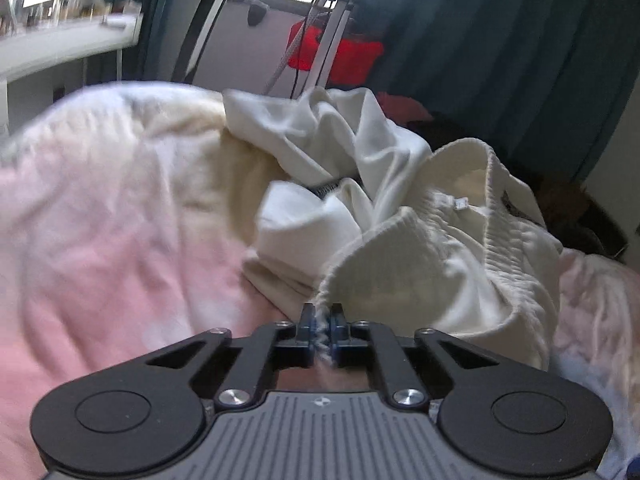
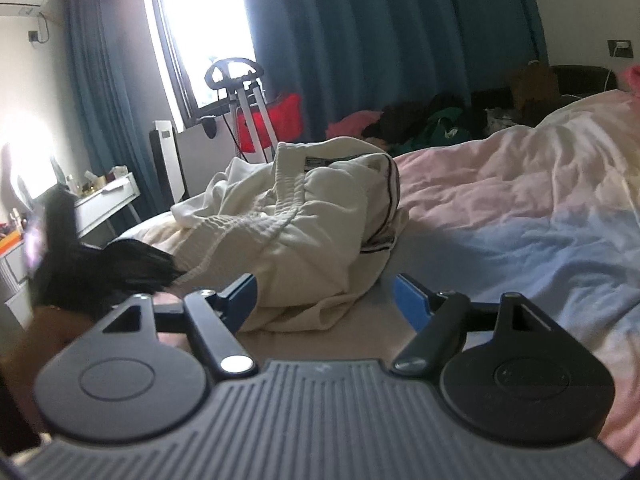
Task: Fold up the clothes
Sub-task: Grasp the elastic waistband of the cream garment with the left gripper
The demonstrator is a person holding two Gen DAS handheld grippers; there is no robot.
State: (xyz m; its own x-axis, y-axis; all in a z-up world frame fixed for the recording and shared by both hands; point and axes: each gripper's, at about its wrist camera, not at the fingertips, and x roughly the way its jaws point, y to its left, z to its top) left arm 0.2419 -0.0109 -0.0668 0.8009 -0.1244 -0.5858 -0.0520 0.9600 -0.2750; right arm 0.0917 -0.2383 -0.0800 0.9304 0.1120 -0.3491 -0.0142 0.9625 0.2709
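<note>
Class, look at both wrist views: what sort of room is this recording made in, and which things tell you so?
Most likely a bedroom in a home. A pink duvet covers a bed, blue curtains hang at the window, and a cream garment lies crumpled on the bedding, one edge pinched in the left gripper.

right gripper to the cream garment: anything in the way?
Nothing visible. The right gripper is open, with only bare bedcover between its fingers and the cream garment just ahead. The left gripper is shut on the garment's waistband edge, off to the side.
</note>
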